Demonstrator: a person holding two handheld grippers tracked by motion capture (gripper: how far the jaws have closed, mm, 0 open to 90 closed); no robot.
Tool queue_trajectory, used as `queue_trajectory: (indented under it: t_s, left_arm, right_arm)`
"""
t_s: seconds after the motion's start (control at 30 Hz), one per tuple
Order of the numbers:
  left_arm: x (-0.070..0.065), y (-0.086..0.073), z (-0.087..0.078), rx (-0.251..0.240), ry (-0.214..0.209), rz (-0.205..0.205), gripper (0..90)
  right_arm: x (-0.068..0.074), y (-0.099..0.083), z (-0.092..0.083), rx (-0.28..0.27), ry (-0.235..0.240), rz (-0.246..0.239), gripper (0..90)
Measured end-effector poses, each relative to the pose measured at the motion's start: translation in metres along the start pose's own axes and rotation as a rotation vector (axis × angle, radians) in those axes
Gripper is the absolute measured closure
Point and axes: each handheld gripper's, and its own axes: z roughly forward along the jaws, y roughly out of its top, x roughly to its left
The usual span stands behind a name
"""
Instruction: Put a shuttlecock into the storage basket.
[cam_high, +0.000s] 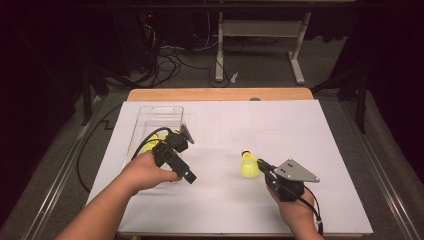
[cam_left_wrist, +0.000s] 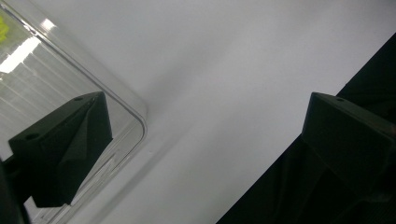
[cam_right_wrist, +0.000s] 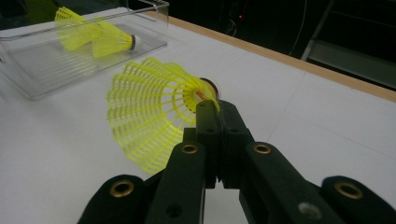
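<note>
My right gripper (cam_high: 262, 167) is shut on the skirt edge of a yellow shuttlecock (cam_high: 248, 165), held just above the white mat right of centre. In the right gripper view the two jaws meet on the mesh skirt of the shuttlecock (cam_right_wrist: 149, 109), near its cork, at the gripper's tip (cam_right_wrist: 215, 112). My left gripper (cam_high: 182, 167) hovers at the near right side of a clear plastic box (cam_high: 150, 116). Its jaws stand wide apart with nothing between them (cam_left_wrist: 205, 135), one over the box corner (cam_left_wrist: 133, 109). Two more yellow shuttlecocks (cam_right_wrist: 95, 37) lie inside the box (cam_right_wrist: 32, 88).
A white mat (cam_high: 280, 130) covers the wooden table (cam_high: 220, 94). Beyond the far edge are a dark floor with cables (cam_high: 170, 62) and a white table frame (cam_high: 297, 60). The mat's near left edge (cam_left_wrist: 261, 177) drops into darkness.
</note>
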Motion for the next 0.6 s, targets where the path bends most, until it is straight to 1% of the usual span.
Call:
queue_trajectory:
  t_s: [0.17, 0.3, 0.4, 0.47, 0.53, 0.6]
  left_arm:
    - [-0.003, 0.002, -0.002, -0.005, 0.001, 0.001, 2.8]
    - [-0.006, 0.005, -0.003, -0.004, 0.003, 0.009, 2.8]
    - [-0.009, 0.007, -0.002, -0.004, -0.001, 0.015, 2.8]
    - [-0.010, 0.009, 0.000, 0.006, -0.002, 0.027, 2.8]
    - [-0.013, 0.010, 0.003, 0.005, -0.001, 0.028, 2.7]
    - [-0.014, 0.011, 0.005, 0.009, 0.000, 0.034, 2.7]
  right_arm:
    - [0.007, 0.002, 0.009, -0.008, 0.012, 0.000, 90.0]
    - [0.011, 0.001, 0.014, -0.010, 0.020, 0.009, 90.0]
    - [0.014, -0.002, 0.018, -0.009, 0.025, 0.010, 90.0]
    - [0.016, -0.006, 0.021, -0.002, 0.031, 0.013, 90.0]
    - [0.017, -0.009, 0.021, 0.002, 0.035, 0.024, 90.0]
    - [0.018, -0.011, 0.022, 0.009, 0.034, 0.020, 90.0]
